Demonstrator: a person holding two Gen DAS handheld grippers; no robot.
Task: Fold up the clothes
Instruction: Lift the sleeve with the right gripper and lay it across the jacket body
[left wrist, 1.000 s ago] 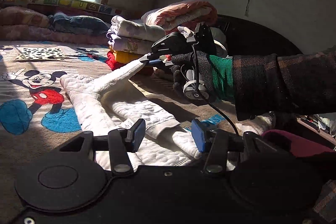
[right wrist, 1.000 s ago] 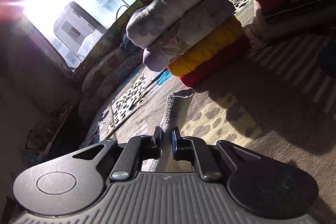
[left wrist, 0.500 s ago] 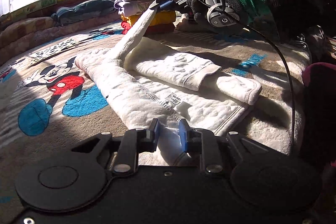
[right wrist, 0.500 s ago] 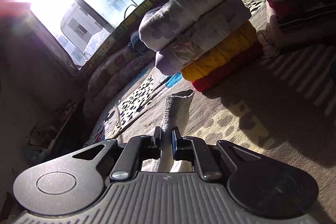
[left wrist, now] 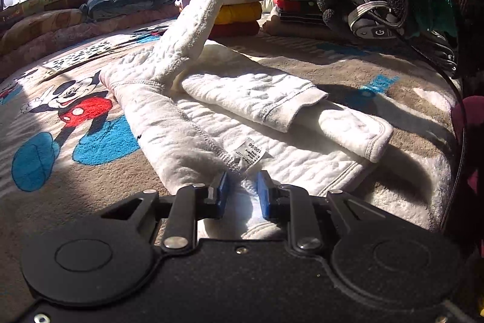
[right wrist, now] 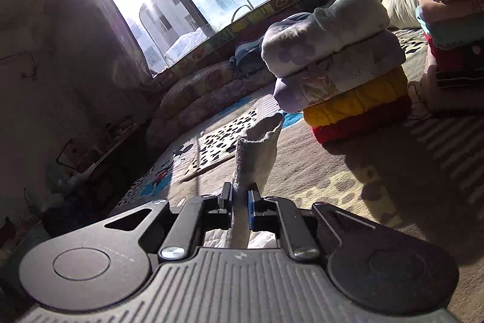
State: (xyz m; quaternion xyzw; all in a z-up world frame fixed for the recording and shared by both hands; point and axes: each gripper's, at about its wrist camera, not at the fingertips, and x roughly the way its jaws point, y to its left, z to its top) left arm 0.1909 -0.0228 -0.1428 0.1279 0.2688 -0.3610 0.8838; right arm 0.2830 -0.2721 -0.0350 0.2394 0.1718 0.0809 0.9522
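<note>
White quilted cotton garment (left wrist: 242, 99) mid-frame on cartoon blanket (left wrist: 60, 123). Right gripper (right wrist: 240, 196) clamped on its cuff; left gripper (left wrist: 241, 186) narrowed around hem, grip unclear. Lay sleeve flat across body, keep tension even.

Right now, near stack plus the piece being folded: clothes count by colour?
White floral fold: 1
Lavender fold: 1
Yellow fold: 1
Red fold: 1
White garment being folded: 1
Total: 5
</note>
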